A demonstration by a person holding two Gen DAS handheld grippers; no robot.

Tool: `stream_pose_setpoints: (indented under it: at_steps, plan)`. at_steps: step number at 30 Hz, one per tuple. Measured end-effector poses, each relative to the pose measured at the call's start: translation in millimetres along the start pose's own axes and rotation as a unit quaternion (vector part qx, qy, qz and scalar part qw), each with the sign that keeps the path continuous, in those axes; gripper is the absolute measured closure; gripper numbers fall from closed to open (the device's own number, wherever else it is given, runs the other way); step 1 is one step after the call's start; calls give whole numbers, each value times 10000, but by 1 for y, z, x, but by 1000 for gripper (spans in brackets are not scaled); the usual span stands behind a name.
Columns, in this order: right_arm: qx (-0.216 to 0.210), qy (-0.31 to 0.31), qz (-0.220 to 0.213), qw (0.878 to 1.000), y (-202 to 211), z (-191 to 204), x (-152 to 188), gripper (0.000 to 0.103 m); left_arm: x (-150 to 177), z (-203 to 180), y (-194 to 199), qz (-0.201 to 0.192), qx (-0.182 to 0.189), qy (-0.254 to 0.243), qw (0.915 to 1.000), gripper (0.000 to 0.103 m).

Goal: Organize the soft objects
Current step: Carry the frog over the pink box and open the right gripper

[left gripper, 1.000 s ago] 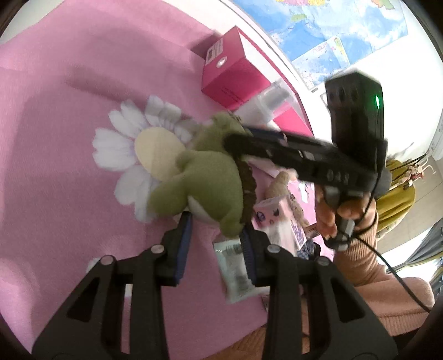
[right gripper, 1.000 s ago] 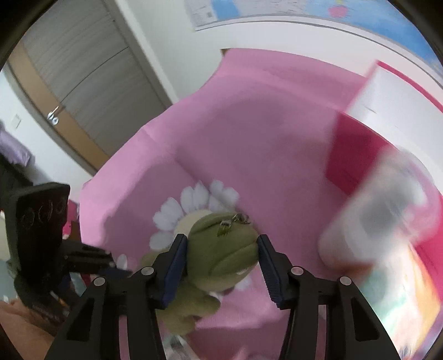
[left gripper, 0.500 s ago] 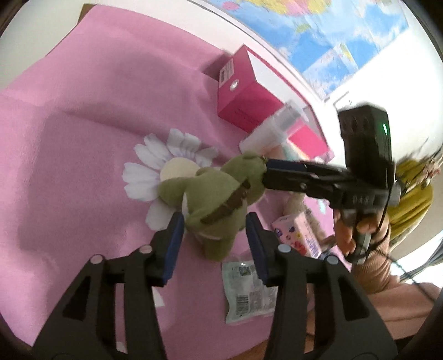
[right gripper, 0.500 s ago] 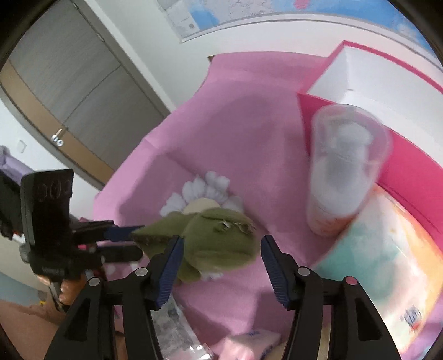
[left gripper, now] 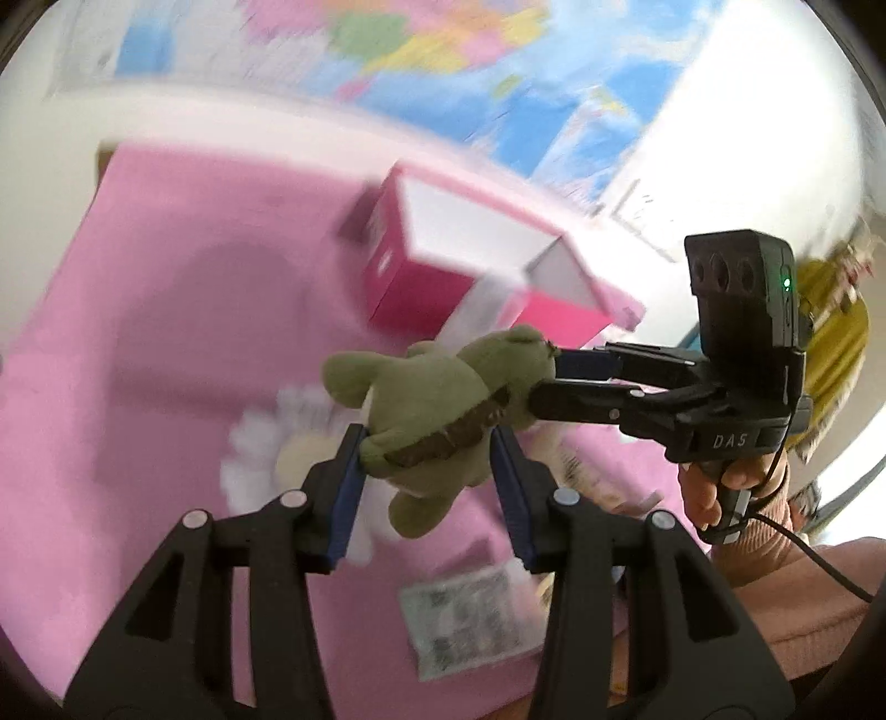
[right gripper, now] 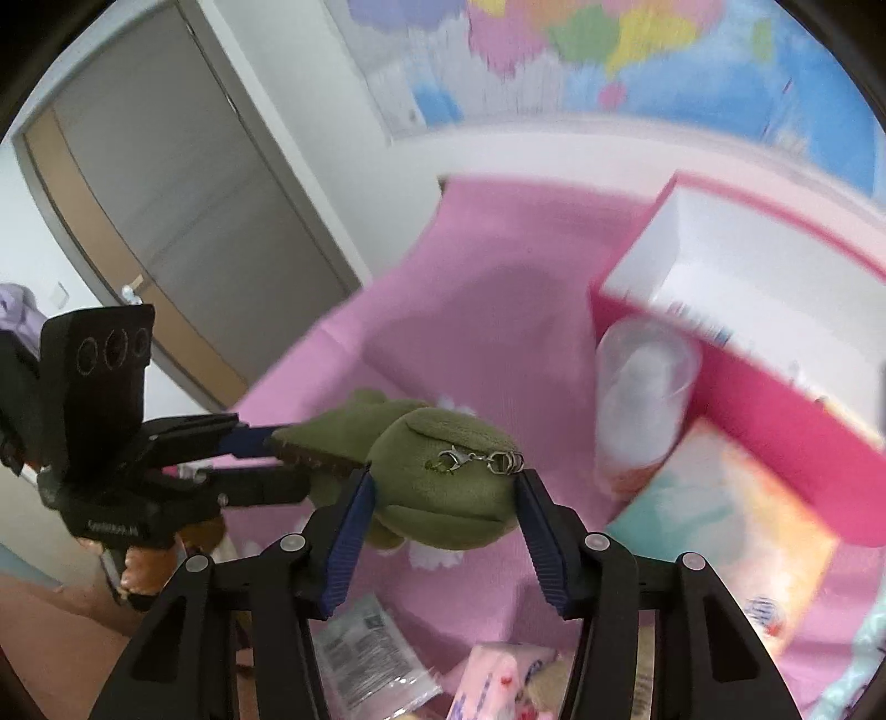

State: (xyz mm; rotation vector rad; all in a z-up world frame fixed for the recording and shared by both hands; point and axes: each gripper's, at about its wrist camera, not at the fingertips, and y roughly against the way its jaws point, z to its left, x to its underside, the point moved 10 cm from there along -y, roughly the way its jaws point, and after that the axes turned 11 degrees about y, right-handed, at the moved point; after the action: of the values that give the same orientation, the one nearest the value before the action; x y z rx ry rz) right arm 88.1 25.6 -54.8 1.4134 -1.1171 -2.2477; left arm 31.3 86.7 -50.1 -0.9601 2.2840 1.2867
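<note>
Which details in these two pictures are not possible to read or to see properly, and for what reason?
- Lettering on the wall map: both views, motion blur.
- Print on the flat packet: left wrist view, blurred.
- Contents of the clear cup: right wrist view, blurred.
- Most of the pink pack: right wrist view, cut off by the bottom edge.
- Face of the green plush toy: unclear in both views.
</note>
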Motion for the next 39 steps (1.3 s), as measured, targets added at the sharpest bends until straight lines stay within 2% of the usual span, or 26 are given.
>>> stream_pose_setpoints:
  at_steps: [6,8,12,16,21,28,30,32,35,37,39]
  plan:
    - [514,5,-821,9953,67,-25,-33,50,-59,-57,-1,-336,97,-895,9954,56]
    - [622,-108,-1043,9925,82,-43,-44,50,-82,-73,-13,-402,105,-1127,9928,56]
    - [966,-351,-1245,9869,92,-87,-61,50,-117,-91,-56,-224,30,-1372,9903,55]
    - [1068,-723,-1167,9848,83,-135,-63,50,-143,-87,-110,60,-167,-1338,9908,55]
    - [1108,-1171,-781,9838,41,-191,-56,50,-156,-68,-171,422,-516,-1266,9897,55]
    - [1150,-1649,-375,9789,0,-237,-44,50,-165,-42,-230,789,-930,-1074,9867,55]
    - [1068,-1797,-343,9773,-6,-244,-44,50,-168,-39,-238,750,-1121,-1133,9844,54]
    - [1197,-1922,-311,9735,-10,-252,-47,50,-172,-35,-239,598,-1370,-1226,9811,54]
    - [1239,-1903,-393,9731,-5,-249,-47,49,-172,-32,-232,379,-1432,-1263,9809,54]
    - [1223,-1817,-350,9751,-4,-246,-44,49,-174,-30,-224,143,-1571,-1332,9785,55]
    - [1194,-1773,-297,9764,-3,-240,-37,49,-174,-30,-217,46,-1556,-1326,9789,55]
